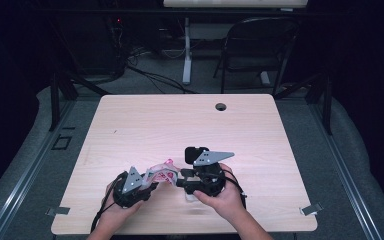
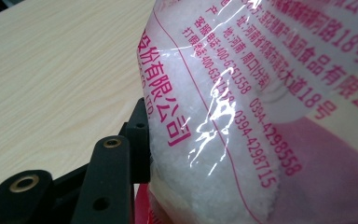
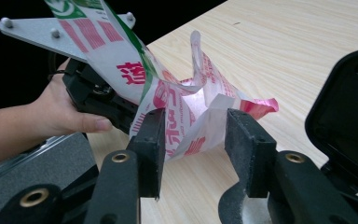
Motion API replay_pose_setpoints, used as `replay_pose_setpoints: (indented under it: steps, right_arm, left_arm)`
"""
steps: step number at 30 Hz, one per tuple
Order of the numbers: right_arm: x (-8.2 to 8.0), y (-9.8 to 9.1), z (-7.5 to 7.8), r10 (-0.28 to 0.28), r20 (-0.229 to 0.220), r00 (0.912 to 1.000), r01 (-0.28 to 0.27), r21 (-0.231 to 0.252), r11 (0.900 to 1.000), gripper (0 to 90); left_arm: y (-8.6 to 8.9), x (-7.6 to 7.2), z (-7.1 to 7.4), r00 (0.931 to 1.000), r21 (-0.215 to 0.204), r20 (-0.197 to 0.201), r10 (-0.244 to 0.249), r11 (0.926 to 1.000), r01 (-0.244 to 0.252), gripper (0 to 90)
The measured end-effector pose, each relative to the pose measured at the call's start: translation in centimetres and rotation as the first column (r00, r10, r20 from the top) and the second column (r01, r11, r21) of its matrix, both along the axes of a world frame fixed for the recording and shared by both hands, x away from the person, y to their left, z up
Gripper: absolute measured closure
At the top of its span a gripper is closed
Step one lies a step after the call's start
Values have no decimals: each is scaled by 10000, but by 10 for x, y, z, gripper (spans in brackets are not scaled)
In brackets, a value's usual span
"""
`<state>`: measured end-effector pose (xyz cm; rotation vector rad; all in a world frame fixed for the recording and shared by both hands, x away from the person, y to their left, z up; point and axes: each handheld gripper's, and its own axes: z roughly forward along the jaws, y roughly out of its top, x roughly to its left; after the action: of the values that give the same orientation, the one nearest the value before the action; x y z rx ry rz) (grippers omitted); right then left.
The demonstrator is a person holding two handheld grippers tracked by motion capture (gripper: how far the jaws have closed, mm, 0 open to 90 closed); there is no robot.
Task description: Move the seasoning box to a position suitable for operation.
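A clear plastic bag with pink printing and white granules inside hangs just above the table's near edge, between my two grippers. My left gripper is shut on one end of it; in the left gripper view the bag presses against the one jaw that shows and hides the other. My right gripper faces it from the right and is open. The bag's crumpled, empty end sits between its jaws and touches one of them. A hand holds each gripper.
The light wooden table has a cable hole near its far edge. A black rounded object sits close beside my right gripper. Beyond the table stand a folding chair and a white desk leg.
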<state>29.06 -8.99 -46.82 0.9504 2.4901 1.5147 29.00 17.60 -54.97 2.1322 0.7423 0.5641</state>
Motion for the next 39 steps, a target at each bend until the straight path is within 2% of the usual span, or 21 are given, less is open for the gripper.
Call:
replay_pose_setpoints:
  steps: [3,4,5,9,10,11,12,13,16,20,27,36,39]
  right_arm:
    - [0,-2,-1,-76,-49,10000,76,83,9999,613]
    - [0,-3,-2,-79,-35,10000,79,106,9999,685]
    - [1,-4,-3,-92,3,10000,92,74,9999,701]
    - [1,-4,-6,-206,75,9998,208,-194,9996,716]
    - [1,-4,-8,-270,86,9996,273,-329,9991,756]
    - [1,-4,-8,-270,86,9996,273,-329,9991,756]
    - [1,-4,-9,-241,-14,9997,240,-433,9988,822]
    - [1,-4,-9,-241,-14,9997,240,-433,9988,822]
    - [0,-8,-8,-406,-8,9992,405,-440,9982,895]
    - [2,-12,-9,-670,-259,9974,664,-250,9975,900]
    - [5,-18,-11,-1046,-385,9938,1040,-151,9945,900]
    - [10,-24,-17,-1350,-697,9884,1339,-206,9908,900]
    - [11,-27,-18,-1420,-855,9862,1412,-156,9899,900]
  left_arm:
    - [-1,0,1,9999,2,80,-69,10000,69,561]
    - [-4,0,1,9998,44,125,-158,9999,157,562]
    - [-6,0,1,9996,87,170,-237,9997,236,562]
    - [-11,-1,1,9986,217,224,-469,9987,465,563]
    - [-15,-3,2,9979,317,312,-565,9980,555,563]
    - [-15,-3,2,9979,317,312,-565,9980,555,563]
    - [-17,-3,2,9971,404,416,-640,9972,623,563]
    - [-17,-3,2,9971,404,416,-640,9972,623,564]
    - [-17,-3,3,9965,400,494,-668,9971,648,565]
    - [-18,-4,5,9953,454,696,-679,9969,648,569]
    - [-18,-4,8,9929,606,970,-684,9962,627,574]
    - [-21,-6,11,9865,1357,1443,-780,9890,583,577]
    - [-23,-7,11,9846,1405,1564,-783,9885,563,577]
